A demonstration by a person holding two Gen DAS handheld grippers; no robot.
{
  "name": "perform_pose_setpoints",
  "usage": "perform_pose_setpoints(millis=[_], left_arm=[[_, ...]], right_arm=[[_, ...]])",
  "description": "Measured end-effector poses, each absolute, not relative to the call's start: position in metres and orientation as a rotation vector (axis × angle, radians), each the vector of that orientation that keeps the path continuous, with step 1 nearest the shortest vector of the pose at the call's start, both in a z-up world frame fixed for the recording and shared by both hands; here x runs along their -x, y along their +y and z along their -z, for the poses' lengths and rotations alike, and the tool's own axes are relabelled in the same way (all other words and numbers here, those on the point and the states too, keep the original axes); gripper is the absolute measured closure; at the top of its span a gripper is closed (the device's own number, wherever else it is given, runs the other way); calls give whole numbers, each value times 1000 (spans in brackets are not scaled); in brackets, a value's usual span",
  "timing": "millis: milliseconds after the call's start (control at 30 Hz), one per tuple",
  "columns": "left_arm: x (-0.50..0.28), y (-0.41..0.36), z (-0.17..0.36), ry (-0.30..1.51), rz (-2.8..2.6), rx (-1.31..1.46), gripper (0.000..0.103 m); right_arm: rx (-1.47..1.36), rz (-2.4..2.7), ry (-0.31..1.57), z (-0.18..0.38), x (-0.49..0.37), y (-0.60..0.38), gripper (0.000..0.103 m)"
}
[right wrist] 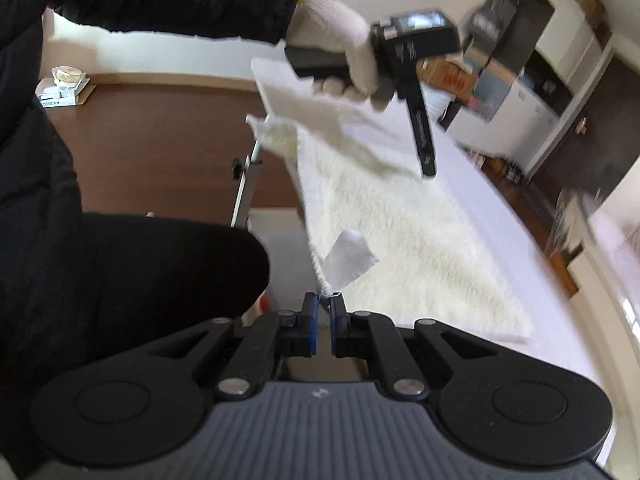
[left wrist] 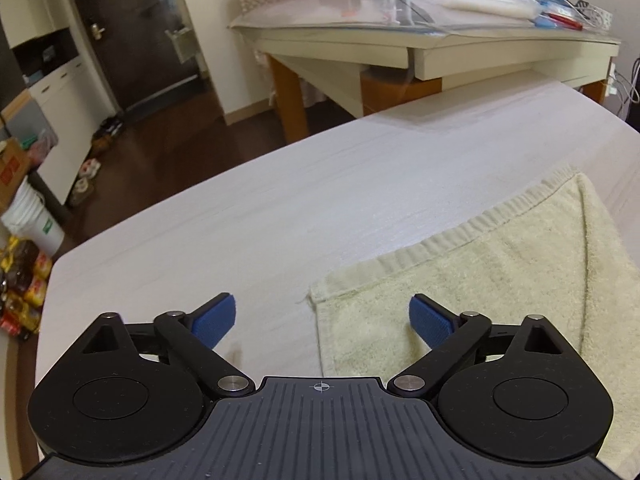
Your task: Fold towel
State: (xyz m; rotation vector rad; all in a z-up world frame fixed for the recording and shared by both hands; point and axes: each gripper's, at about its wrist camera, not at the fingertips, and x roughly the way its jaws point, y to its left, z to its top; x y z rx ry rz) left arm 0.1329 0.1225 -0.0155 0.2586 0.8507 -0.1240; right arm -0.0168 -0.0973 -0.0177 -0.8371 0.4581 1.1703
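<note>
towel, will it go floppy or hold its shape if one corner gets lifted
Probably floppy: the towel sags from the corner pinched in the right claw. Likely light, since that thin pinch carries the raised edge. Its looped terry surface looks grippy rather than slippery, so it should drag on the table, not slide.

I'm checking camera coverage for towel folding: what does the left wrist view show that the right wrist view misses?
Only the left wrist view: the left hand-held gripper open over the towel's hemmed corner, the cluttered table behind. Only the right wrist view: the right hand-held gripper shut on a towel corner by its label, and the gloved hand. Both: the towel on the white tabletop.
</note>
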Motion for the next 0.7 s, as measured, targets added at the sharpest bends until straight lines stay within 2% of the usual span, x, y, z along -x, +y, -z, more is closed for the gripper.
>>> perform_pose_setpoints(millis=[33,100,167,233,300,400,467,700], left_arm=[[-134,121,17,856,130,-266,11],[-136,119,20,860,143,-268,15],[-135,119,20,860,152,-263,18],[-136,120,19,862,174,-249,28],[-136,119,18,866,206,-224,52],[-133,114,19,852,201,-236,65],[-133,113,20,844,195,-228,71],[-141,123,24,800,99,-178,71]], right_arm=[[815,-1166,458,15,17,-100,94],[725,-1161,456,6,15,-108,85],[647,-1131,438,-3,8,-114,81],[600,-1064,438,-7,-6,-115,80],[567,-941,452,-8,-30,-112,79],[507,-823,487,-7,-65,-107,79],[466,-768,509,-6,-90,-104,79],[434,-672,592,13,-144,-95,79]])
